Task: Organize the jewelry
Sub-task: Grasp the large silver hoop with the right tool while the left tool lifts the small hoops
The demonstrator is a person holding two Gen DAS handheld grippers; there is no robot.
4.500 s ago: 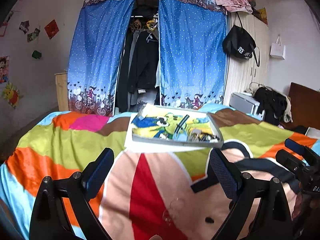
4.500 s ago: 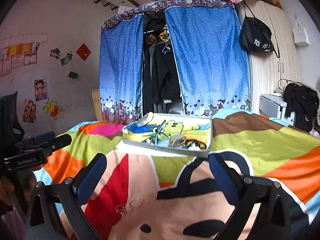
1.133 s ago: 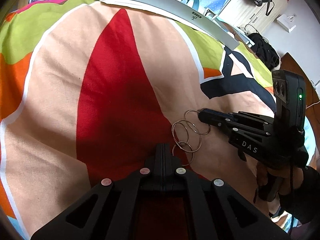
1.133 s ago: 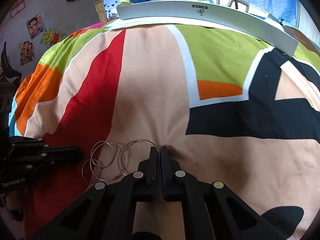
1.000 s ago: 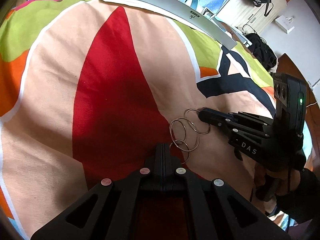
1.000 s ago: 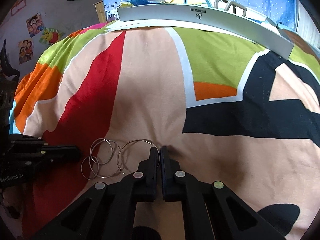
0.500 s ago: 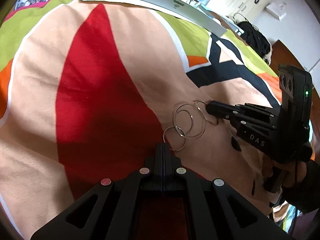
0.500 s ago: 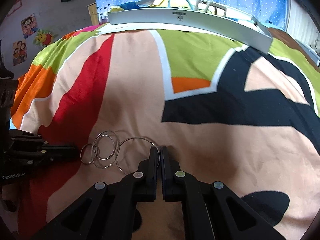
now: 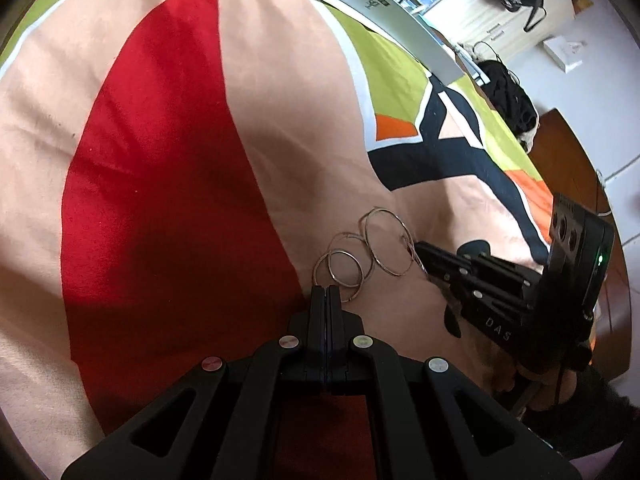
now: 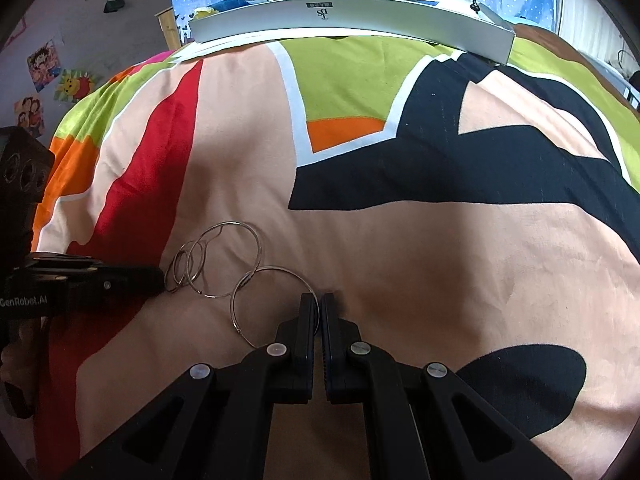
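A cluster of thin metal hoop rings is spread on the patterned bedspread, and it is seen drawn out into a longer string than half a second ago, when the hoops were bunched and overlapping. The large hoop at the right end is now pulled clear of the others and is pinched at its rim by the right gripper, whose fingers are pressed nearly together on the wire. The small hoops at the other end are clamped by the left gripper, its fingers closed tight. In the left wrist view the right gripper is seen at the far end of the chain, so the two tools are now set further apart along the fabric. From this it is judged that the tangle is being teased apart by opposing pulls, and that separation is partly achieved, though the middle hoops are still overlapped. The shallow white tray, in which other items are already held, is left well beyond the rings at the far side of the bed; nothing from this cluster is yet carried there.
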